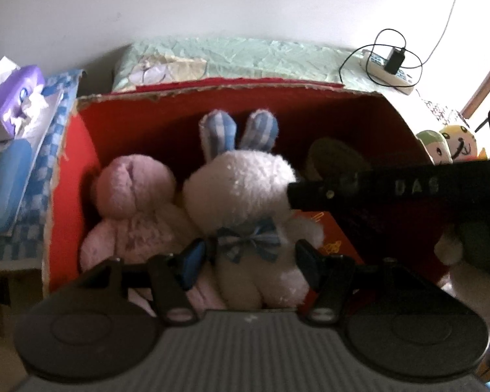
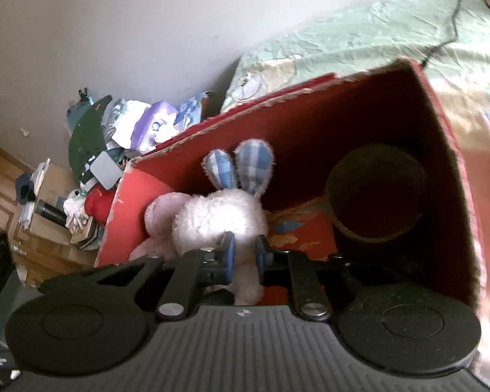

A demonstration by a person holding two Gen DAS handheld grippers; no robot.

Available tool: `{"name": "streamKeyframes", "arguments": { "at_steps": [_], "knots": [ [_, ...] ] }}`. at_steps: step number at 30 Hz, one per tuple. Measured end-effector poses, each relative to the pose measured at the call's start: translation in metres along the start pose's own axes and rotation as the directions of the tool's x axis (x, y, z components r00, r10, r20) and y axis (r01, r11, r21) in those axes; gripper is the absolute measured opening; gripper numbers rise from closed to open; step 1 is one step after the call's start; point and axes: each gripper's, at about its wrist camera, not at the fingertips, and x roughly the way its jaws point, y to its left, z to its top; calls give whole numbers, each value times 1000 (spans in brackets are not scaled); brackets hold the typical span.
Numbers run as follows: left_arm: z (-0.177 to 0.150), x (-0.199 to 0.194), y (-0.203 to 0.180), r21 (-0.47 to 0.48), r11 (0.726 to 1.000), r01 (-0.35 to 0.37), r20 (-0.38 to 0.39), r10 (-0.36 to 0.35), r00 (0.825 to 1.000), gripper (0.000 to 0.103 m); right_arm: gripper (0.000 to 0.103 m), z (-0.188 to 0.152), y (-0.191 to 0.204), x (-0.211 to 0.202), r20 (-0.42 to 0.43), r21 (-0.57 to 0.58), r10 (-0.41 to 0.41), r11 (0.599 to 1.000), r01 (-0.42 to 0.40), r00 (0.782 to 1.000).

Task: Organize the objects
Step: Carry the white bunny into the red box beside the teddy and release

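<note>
- the fluffy white plush rabbit with blue checked ears (image 2: 222, 219) sits upright in the red cardboard box (image 2: 359, 114), ears toward 12 o'clock.
- right tongs (image 2: 243, 253) clenched on its soft body from 6 o'clock.
- left tongs (image 1: 250, 258) released, straddling its bow.
- a pink fuzzy plush bear (image 1: 130, 209) touches it at 9 o'clock.

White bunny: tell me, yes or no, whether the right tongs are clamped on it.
Yes, the right tongs pinch the white bunny between their blue pads.
</note>
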Motion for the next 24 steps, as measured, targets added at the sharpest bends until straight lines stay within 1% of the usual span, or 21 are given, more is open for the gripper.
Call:
{"name": "streamKeyframes", "arguments": {
  "at_steps": [3,5,11,13,14,17,21,24],
  "knots": [
    [3,3,-3,-2,1000,-18,-7,18,1000,64,13,0,0,5,-17,-13,-6,1000,6,1000],
    [3,5,-5,5,1000,-31,-10,31,999,64,13,0,-4,6,-29,0,2,1000,-2,1000],
    [4,6,-10,-1,998,-59,-15,59,998,65,17,-1,-6,-4,-8,12,16,1000,-16,1000],
    [3,6,-10,-4,998,-69,-15,69,998,65,27,-3,-8,-7,-5,25,7,1000,-7,1000],
    [2,5,-11,-3,997,-75,-14,74,997,65,29,-3,-10,-9,-4,36,5,999,-5,1000],
    [1,4,-14,-6,996,-87,-14,87,996,65,29,-7,-15,-15,-1,61,25,998,-25,1000],
    [-2,-5,-20,8,993,-122,7,122,993,65,29,-12,-13,-27,23,35,15,999,-16,1000],
    [-4,-11,-25,7,991,-133,17,132,991,65,29,-17,-13,-33,31,32,18,999,-19,999]
  ]
}}
